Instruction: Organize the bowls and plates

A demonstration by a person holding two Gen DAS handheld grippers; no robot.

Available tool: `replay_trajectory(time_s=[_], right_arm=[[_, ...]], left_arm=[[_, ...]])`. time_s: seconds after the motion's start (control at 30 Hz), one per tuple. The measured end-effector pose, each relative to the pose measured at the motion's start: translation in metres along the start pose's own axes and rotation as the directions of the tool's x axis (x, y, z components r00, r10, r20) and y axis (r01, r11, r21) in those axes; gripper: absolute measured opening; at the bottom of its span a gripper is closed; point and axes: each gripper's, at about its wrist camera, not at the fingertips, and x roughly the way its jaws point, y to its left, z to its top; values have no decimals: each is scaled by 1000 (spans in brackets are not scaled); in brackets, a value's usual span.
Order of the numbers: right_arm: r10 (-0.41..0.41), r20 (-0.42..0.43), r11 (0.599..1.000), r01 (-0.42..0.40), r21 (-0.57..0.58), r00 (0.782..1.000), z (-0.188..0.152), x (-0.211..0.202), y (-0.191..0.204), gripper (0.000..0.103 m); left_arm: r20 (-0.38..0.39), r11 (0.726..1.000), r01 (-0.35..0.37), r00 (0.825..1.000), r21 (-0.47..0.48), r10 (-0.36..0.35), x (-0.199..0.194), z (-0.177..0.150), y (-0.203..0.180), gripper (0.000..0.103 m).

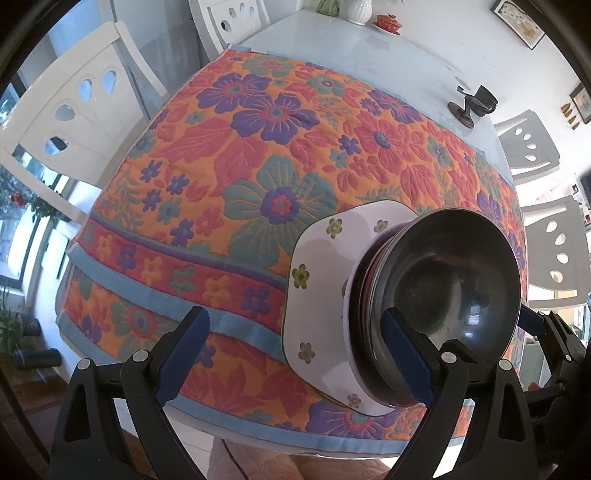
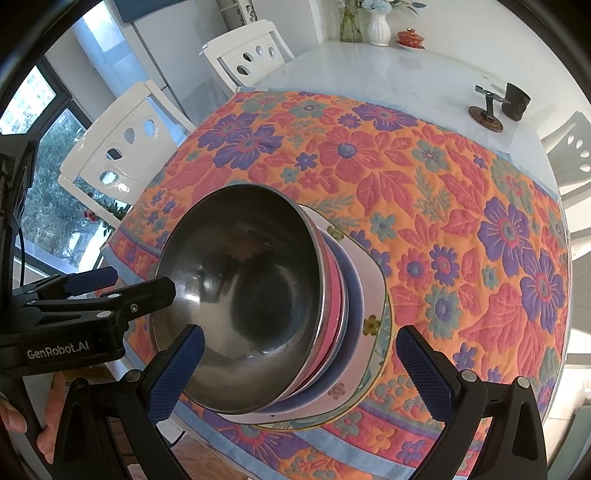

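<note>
The steel bowl (image 2: pixel 240 299) nests atop the stacked bowls and floral plate (image 1: pixel 321 291), largest lowest for stability. The left gripper (image 1: pixel 295 354) and right gripper (image 2: pixel 299 373), jaws spread, hold nothing at 6 o'clock.

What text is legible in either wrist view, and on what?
"GenRobot.AI": white lettering on the black body of the left gripper, seen in the right wrist view.
Framed pictures on the wall: too small to tell whether they carry text.
Nothing readable on the steel bowl or plates.
</note>
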Motion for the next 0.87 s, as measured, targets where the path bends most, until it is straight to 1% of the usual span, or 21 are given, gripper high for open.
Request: replay_trajectory(time_s=[0.23, 0.53, 0.87], right_arm=[[1, 0, 1000, -1, 1, 1000, 0, 0, 0, 103], [2, 0, 1000, -2, 3, 1000, 0, -1, 0, 103], [8, 5, 1000, -8, -4, 1000, 1, -6, -8, 103]], left_arm=[[3, 1000, -4, 1000, -4, 4, 0, -1, -1, 93], [26, 1000, -25, 999, 2, 25, -5, -7, -6, 93], [26, 1000, -29, 999, -3, 29, -7, -4, -9, 93]])
